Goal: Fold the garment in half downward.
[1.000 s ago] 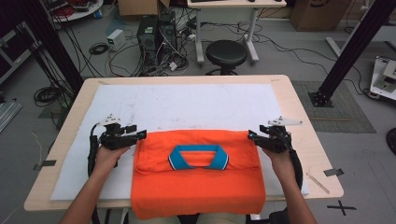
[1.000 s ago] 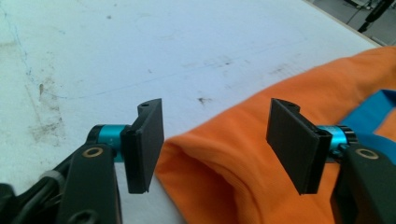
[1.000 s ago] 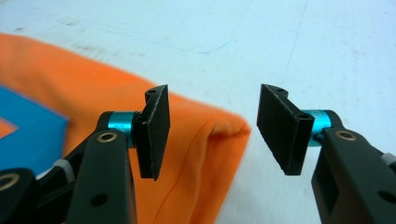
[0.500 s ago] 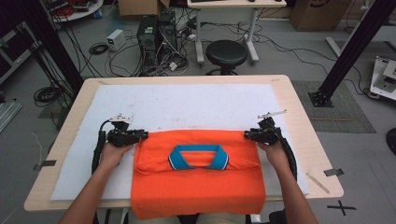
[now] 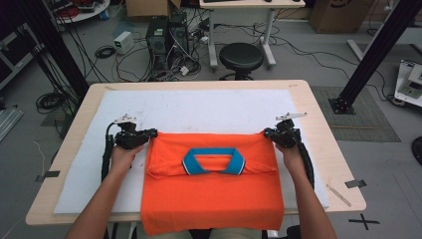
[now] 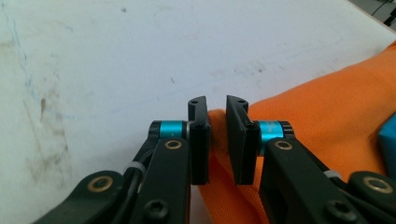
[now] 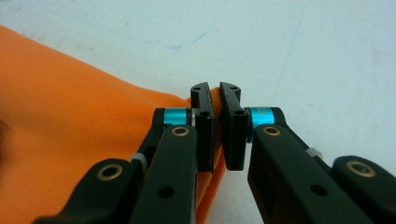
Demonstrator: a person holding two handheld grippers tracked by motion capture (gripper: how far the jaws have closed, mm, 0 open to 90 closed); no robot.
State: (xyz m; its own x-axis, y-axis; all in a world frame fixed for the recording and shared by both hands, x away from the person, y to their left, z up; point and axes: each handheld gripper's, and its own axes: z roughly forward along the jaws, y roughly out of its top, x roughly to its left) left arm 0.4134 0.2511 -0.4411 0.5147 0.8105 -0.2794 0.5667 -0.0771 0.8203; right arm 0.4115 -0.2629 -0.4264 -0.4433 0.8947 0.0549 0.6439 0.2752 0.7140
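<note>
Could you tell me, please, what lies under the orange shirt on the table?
The orange shirt lies on a white mat that covers the wooden table. The shirt's near edge hangs over the table's front. Whether anything else lies beneath the fabric cannot be seen.

So the folded orange polo shirt (image 5: pixel 211 194) sits on the white mat (image 5: pixel 199 107) covering the wooden table (image 5: pixel 328 149), near edge overhanging; left gripper (image 5: pixel 149 133) and right gripper (image 5: pixel 268 133) at its far corners, round black stool (image 5: pixel 241 56) behind.

Even, bright overhead light; soft, short shadows under the orange shirt (image 5: pixel 211 194). High view slightly soft, its top corners dim. Gripper views sharp on the shirt fabric, blurring toward the near bottom edge.
</note>
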